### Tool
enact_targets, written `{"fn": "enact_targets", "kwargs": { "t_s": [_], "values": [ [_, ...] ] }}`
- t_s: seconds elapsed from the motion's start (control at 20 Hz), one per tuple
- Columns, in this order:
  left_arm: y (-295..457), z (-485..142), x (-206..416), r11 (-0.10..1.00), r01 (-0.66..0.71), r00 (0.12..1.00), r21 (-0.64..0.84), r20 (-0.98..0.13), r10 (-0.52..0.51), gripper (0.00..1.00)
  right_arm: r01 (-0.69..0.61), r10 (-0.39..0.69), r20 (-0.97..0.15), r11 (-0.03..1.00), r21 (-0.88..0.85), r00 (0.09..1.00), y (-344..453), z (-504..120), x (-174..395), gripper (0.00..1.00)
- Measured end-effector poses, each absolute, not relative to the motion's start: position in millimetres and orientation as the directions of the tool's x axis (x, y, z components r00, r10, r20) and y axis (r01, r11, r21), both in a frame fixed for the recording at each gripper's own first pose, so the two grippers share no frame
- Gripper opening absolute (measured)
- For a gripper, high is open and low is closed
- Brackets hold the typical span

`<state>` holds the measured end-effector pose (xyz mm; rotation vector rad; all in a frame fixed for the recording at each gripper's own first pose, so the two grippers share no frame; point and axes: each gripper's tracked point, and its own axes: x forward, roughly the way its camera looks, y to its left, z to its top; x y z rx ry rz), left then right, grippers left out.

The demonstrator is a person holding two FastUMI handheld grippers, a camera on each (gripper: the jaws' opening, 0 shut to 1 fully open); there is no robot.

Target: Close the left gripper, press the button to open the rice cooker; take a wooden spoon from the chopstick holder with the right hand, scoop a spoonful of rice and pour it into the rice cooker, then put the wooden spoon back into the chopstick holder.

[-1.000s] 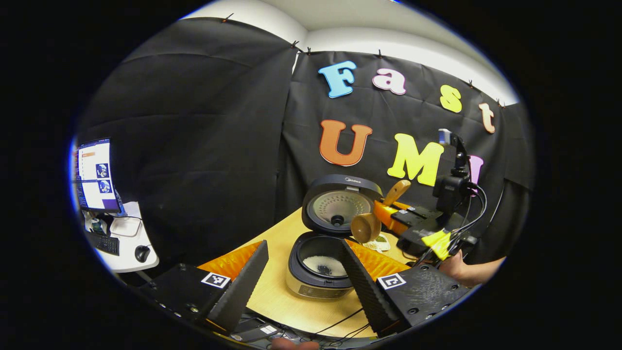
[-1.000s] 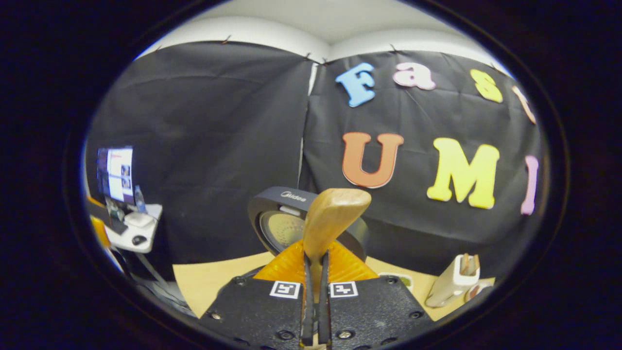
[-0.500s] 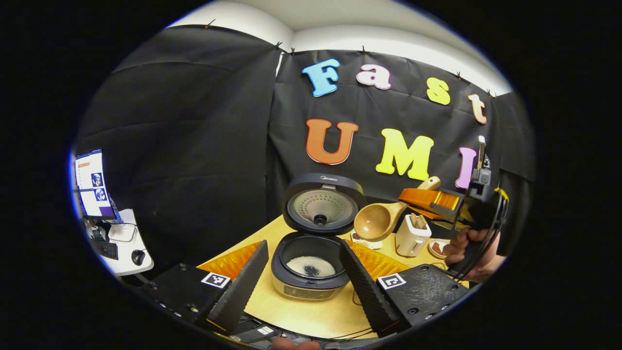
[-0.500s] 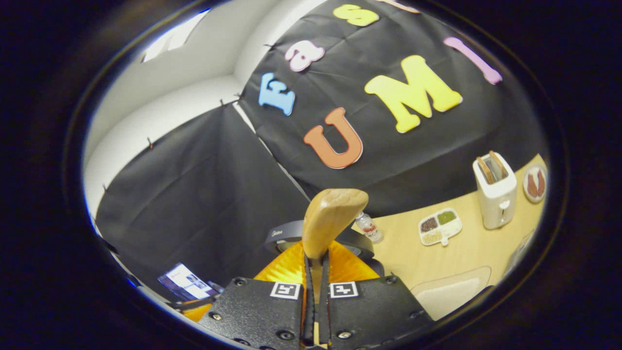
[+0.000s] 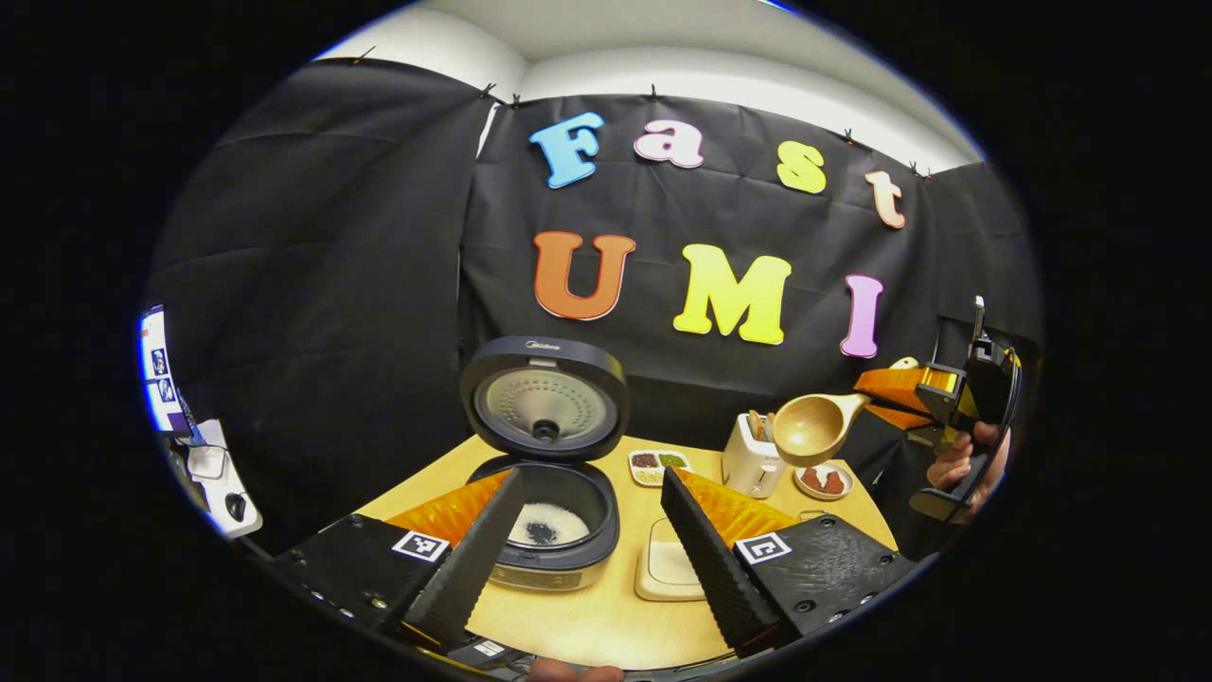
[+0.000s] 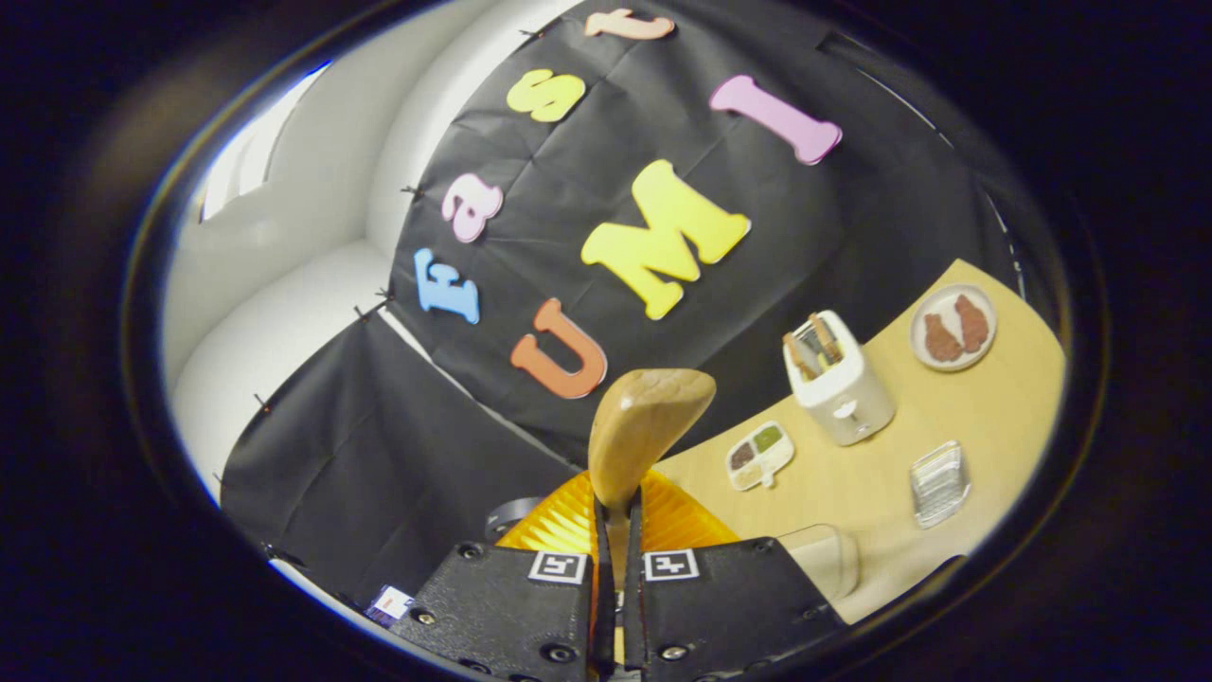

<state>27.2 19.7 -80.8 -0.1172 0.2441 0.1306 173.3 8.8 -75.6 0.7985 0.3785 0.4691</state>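
The rice cooker (image 5: pixel 554 545) stands open on the wooden table, its lid (image 5: pixel 544 398) upright and white rice (image 5: pixel 549 523) lying in the pot. My left gripper (image 5: pixel 587 559) is open and hangs in front of the cooker, nothing between its fingers. At the far right, above the table's edge, a hand holds my right gripper (image 5: pixel 881 393), which is shut on the handle of the wooden spoon (image 5: pixel 812 428). The spoon's bowl faces up and looks empty. In the right gripper view the gripper (image 6: pixel 617 516) clamps the spoon handle (image 6: pixel 649 426), whose end sticks up past the fingers.
A white toaster (image 5: pixel 753 462), a plate with brown pieces (image 5: pixel 822 481) and a small divided dish (image 5: pixel 658 461) stand behind the cooker. A cream rounded container (image 5: pixel 668 568) lies right of the cooker. A clear ribbed box (image 6: pixel 937 483) sits on the table. A desk with a monitor (image 5: pixel 156 379) stands far left.
The right gripper has carried the spoon from over the cooker to the right and turned its bowl face up. The left gripper's view has swung right, so the cooker sits further left.
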Motion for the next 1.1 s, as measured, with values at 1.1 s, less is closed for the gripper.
{"fn": "enact_targets", "kwargs": {
  "t_s": [1.1],
  "values": [
    [9.5,-81.4,21.4,0.983,-0.182,0.942,-0.026,-0.290,0.167,0.95,0.100,0.159,-0.553,0.907,0.409,0.818,-132.9,-320.2,232.7,0.09]
  ]
}}
